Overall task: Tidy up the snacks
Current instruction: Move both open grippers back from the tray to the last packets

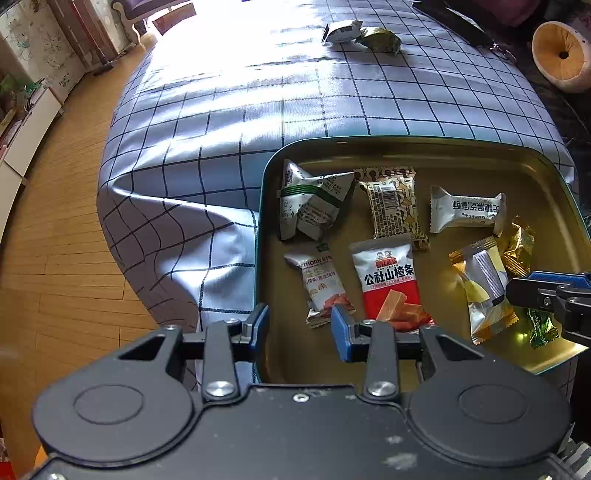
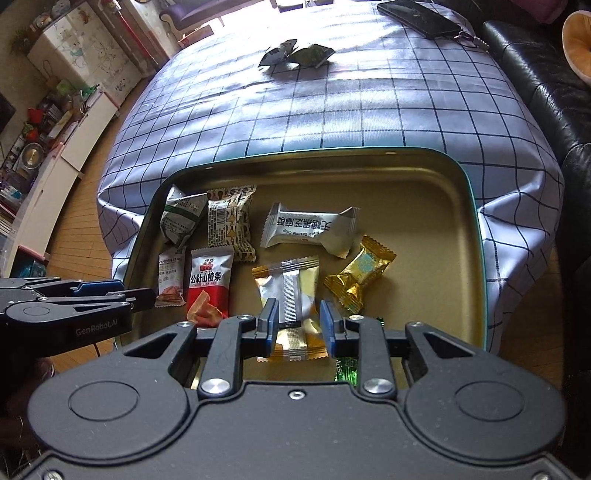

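The right wrist view alone shows the whole gold candy, a phone at the counter's far edge, and "GenRobot.AI" on the left hand-held gripper. The left view shows that gripper straddling the tin's left wall, fingers apart, gripping nothing. The right hand-held gripper hangs parted over a silver-yellow pack; contact unclear. In the tin: "公社山楂条", "Sesame Crisp". Two snacks lie on the cloth beyond.
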### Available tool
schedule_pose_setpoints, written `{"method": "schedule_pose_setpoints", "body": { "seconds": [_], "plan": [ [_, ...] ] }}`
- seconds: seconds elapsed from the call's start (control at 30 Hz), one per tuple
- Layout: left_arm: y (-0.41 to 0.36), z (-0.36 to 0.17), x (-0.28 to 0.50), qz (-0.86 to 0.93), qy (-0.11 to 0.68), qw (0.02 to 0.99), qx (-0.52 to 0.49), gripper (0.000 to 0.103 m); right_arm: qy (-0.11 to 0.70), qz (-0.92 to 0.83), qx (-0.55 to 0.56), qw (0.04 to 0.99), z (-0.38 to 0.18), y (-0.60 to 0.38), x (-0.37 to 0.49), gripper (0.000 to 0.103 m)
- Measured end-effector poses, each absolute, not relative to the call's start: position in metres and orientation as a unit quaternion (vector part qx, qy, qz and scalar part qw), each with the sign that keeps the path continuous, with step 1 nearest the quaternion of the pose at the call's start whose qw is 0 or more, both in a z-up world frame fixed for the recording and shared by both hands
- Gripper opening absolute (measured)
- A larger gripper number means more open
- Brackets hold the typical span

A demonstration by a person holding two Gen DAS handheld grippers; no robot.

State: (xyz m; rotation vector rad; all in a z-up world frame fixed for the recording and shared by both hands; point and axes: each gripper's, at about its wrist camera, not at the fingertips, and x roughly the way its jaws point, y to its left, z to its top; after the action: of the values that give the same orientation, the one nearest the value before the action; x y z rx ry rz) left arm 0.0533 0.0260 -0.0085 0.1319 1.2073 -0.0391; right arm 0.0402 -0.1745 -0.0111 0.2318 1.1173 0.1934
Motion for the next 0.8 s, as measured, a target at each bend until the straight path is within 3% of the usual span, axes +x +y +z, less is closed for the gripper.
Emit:
{"method": "schedule_pose_setpoints", "body": {
  "seconds": [0.8],
  "plan": [
    [0.023,-0.001,0.083,-0.064,0.585,0.801,0.112,0.039,0.588,0.142,0.100,0.790,-0.012,-0.174,0.072,0.037]
  ]
}}
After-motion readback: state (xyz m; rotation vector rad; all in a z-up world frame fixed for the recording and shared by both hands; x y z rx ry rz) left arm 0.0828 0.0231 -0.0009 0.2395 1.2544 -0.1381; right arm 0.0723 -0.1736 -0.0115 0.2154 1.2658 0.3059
